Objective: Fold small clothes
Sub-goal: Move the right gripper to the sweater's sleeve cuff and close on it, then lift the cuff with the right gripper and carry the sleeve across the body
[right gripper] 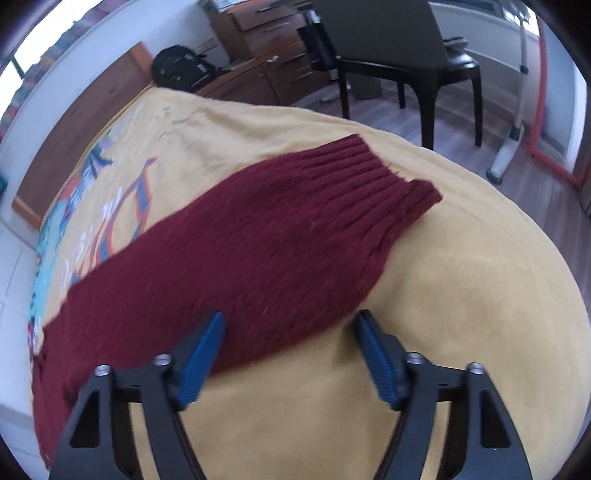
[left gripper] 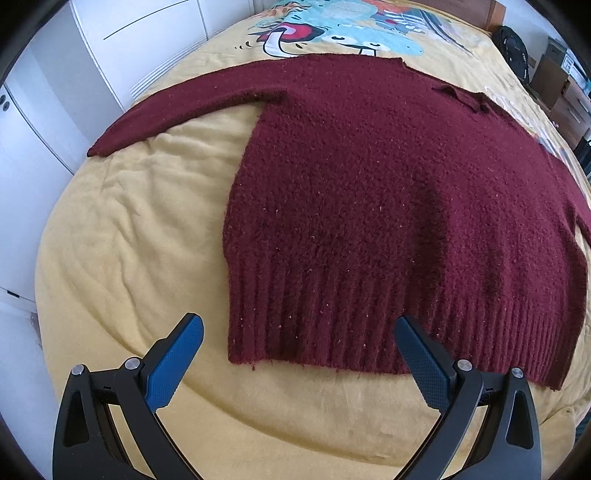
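Note:
A dark red knitted sweater lies flat on a yellow bedspread, one sleeve stretched out to the left. My left gripper hovers open over the ribbed hem's near left corner, nothing between its blue pads. In the right wrist view the other sleeve runs from lower left to its ribbed cuff at upper right. My right gripper stands open astride the sleeve's near edge; its left pad lies over the knit, its right pad over bare bedspread. No pad presses the cloth.
The bedspread carries a colourful cartoon print at its far end. White cupboards stand left of the bed. A black chair, wooden drawers and a black bag stand beyond the bed's edge on wooden floor.

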{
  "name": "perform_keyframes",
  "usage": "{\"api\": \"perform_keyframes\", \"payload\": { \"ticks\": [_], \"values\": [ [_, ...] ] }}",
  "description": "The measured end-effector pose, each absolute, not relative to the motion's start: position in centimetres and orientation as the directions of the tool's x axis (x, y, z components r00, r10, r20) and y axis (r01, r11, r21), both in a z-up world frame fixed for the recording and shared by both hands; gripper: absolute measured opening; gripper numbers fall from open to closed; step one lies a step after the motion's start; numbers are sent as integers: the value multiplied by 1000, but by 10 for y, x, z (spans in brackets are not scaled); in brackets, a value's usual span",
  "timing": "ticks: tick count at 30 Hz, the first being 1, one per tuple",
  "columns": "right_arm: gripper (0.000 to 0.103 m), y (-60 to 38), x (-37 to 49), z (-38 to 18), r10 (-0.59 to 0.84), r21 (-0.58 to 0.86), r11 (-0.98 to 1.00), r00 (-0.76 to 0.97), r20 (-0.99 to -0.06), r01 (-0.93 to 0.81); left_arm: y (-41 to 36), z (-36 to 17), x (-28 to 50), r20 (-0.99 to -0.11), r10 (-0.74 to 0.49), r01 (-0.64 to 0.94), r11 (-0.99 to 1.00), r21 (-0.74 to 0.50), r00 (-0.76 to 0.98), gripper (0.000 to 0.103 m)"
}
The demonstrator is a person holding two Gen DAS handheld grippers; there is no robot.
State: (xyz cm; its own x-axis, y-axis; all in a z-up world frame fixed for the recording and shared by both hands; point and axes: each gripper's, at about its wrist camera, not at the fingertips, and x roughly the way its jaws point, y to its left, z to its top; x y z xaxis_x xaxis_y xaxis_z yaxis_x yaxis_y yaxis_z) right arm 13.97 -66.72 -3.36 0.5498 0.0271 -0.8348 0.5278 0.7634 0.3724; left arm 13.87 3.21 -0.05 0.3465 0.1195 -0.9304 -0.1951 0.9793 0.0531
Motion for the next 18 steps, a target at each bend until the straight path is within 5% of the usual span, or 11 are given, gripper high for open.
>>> {"api": "perform_keyframes", "payload": {
  "ticks": [8, 12, 18],
  "values": [
    [41, -706, 150, -42, 40, 462, 661, 587, -809, 592, 29, -7, 142, -936, 121, -192, 980, 59, 330, 102],
    [16, -712, 160, -43, 49, 474, 645, 587, -808, 599, 30, -12, 143, -939, 121, -189, 980, 61, 321, 102],
    [12, -710, 173, -27, 76, 498, 662, 611, -788, 560, 32, -16, 144, -941, 118, -196, 979, 56, 316, 102]
  ]
}}
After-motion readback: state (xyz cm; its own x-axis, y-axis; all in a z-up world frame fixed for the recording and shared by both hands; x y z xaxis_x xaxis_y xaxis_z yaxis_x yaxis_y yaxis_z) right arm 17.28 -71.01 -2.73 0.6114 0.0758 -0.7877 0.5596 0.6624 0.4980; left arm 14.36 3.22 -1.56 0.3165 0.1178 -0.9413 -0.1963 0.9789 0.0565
